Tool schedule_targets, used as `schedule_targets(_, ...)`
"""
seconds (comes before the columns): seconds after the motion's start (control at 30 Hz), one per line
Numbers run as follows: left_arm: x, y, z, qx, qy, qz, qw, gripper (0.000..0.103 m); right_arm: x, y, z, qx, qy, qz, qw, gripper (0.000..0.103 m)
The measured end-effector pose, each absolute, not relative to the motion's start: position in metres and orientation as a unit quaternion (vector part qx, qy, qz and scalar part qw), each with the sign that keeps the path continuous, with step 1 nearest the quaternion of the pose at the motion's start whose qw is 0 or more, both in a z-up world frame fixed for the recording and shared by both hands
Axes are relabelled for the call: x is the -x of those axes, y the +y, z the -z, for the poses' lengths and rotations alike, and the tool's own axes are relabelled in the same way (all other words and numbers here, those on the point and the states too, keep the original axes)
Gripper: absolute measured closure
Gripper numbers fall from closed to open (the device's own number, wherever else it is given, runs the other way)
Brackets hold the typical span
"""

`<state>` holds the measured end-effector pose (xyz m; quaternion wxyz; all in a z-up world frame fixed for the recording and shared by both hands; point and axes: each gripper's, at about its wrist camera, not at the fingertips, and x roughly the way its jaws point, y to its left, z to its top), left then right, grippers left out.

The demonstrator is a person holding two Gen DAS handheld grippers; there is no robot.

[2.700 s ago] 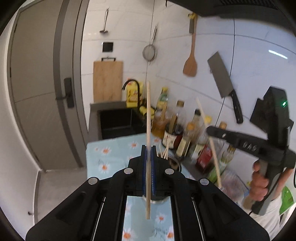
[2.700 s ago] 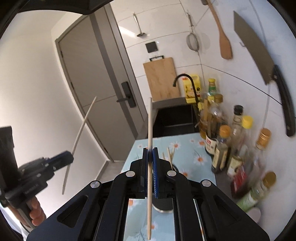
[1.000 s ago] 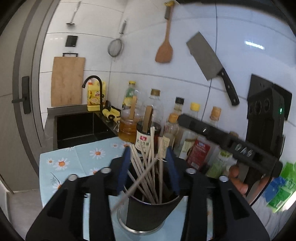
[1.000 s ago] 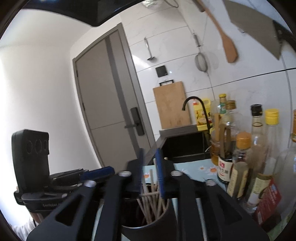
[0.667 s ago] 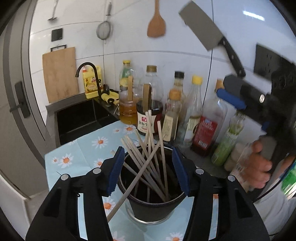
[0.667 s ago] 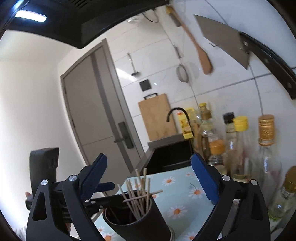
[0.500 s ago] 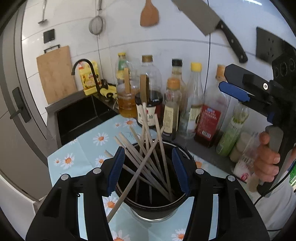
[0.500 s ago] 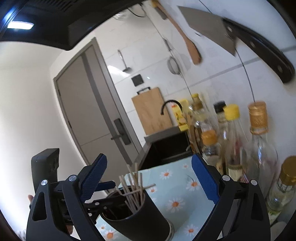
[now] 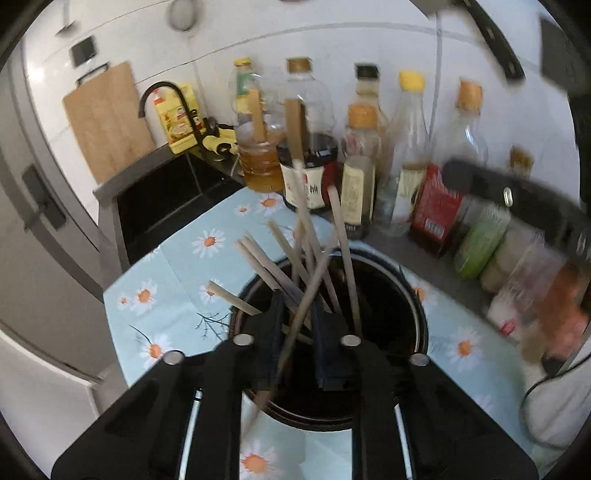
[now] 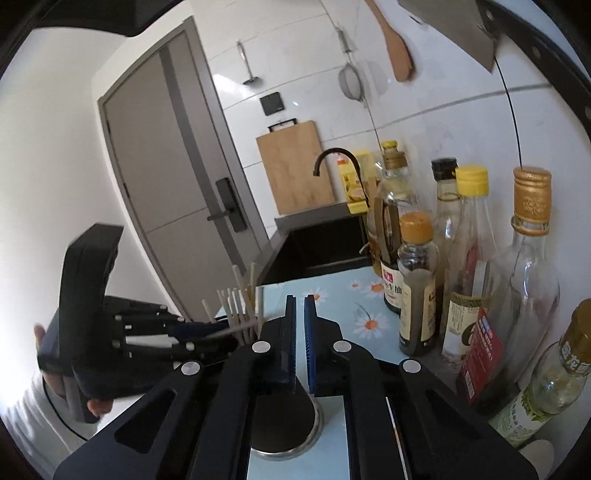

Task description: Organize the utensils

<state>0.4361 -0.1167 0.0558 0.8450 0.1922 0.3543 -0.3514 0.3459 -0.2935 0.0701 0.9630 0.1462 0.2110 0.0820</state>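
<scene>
A black round holder (image 9: 391, 273) stands on the daisy-print cloth (image 9: 177, 266) with several wooden chopsticks (image 9: 314, 236) leaning in it. My left gripper (image 9: 297, 325) reaches over the holder's near rim, its jaws narrowed around one slanting chopstick (image 9: 295, 325); whether they pinch it is unclear. My right gripper (image 10: 300, 328) hovers above the holder (image 10: 280, 424), its blue pads almost together with nothing between them. In the right wrist view the left gripper (image 10: 207, 332) sits among the chopsticks (image 10: 240, 302) at the left.
Sauce and oil bottles (image 9: 364, 162) line the tiled wall (image 10: 413, 110) behind the holder. A black sink (image 9: 162, 206) with a tap (image 10: 334, 158) and a wooden cutting board (image 10: 295, 173) lie beyond. A cleaver (image 10: 454, 33), spatula (image 10: 397, 48) and strainer (image 10: 351, 81) hang above.
Both chopsticks have gone into the holder. The left gripper has since dropped low into the chopsticks and narrowed; the right jaws opened wide, then closed nearly together above the holder.
</scene>
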Motion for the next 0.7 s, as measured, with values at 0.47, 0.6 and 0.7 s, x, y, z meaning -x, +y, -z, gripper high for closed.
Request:
schedule_targets(0.47,-0.42,-0.068,-0.116,0.016,0.21,0.428,0.879,0.098,-0.352,-0.26,-0.109,-0.11,0.15,-0.141,0.972,0.099)
schedule_targets(0.6,-0.428,-0.061,-0.107,0.074,0.152,0.446,0.879,0.098,-0.36,-0.248,-0.112,-0.103,0.128,-0.169,0.972,0.099)
schedule_targets(0.7,-0.438,-0.062,-0.097,0.097,0.133,0.454,0.876,0.098,-0.367,-0.24,-0.11,-0.088,0.125,-0.177,0.972,0.099)
